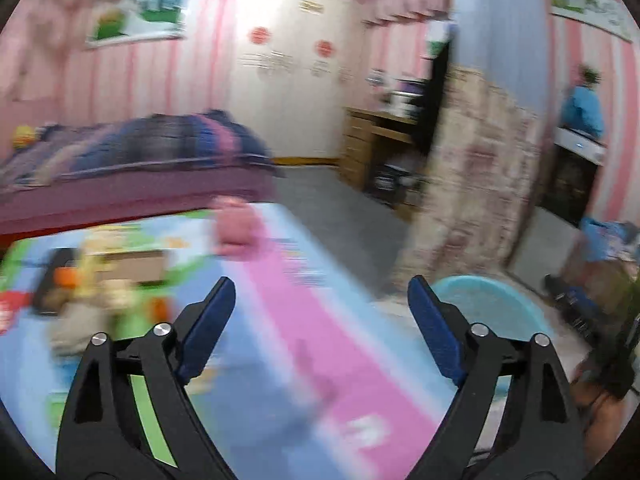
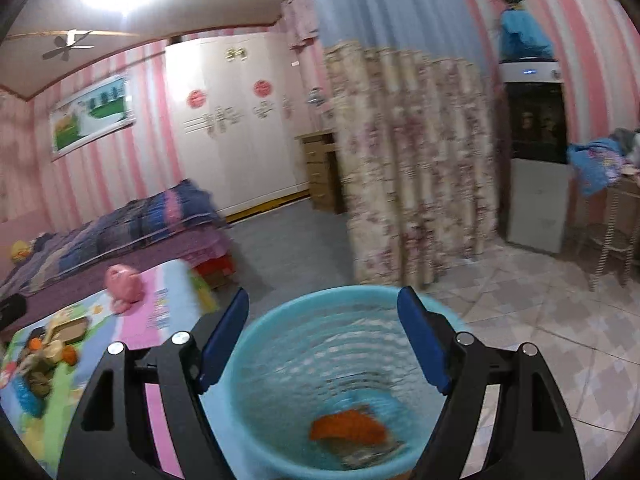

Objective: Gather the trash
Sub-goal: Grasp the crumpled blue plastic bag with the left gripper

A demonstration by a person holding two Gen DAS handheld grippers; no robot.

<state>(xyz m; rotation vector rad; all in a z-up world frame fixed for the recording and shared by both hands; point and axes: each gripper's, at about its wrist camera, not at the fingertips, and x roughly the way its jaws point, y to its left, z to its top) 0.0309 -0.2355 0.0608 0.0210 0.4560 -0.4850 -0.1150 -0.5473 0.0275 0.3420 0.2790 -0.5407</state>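
Right wrist view: my right gripper (image 2: 323, 300) sits low in the frame, its blue pads (image 2: 224, 340) spread wide with nothing between them.
Bin: the turquoise bin (image 2: 280, 360) fills the lower centre, directly under and between my right fingers; I see its ribbed inner wall and rim.
Trash in bin: an orange scrap (image 2: 348, 426) lies at the bottom, lower centre, with something darker beside it that I cannot make out.
Trash on mat: at lower left, a cluster of litter (image 2: 52, 348) with orange and tan bits rests on the colourful play mat (image 2: 160, 320); blur hides what each piece is.
Pink toy: a pink pig-like toy (image 2: 122, 280) sits on the mat's far end, centre left, well apart from the litter.
Left wrist view: my left gripper (image 1: 321, 292) is at the bottom, pads (image 1: 208, 332) also spread, holding nothing; the whole picture is smeared.
Mat from the left: the mat's pink stripe (image 1: 320, 340) runs between my fingers; the same litter shows as a blurred patch at lower left.
Bin from the left: only a curved piece of its rim shows just right of my right-hand pad, lower right.
Room: a bed (image 2: 120, 232) with a striped blanket at left, a white wardrobe (image 2: 240, 128) at upper centre, a floral curtain (image 2: 412, 168) at centre right.
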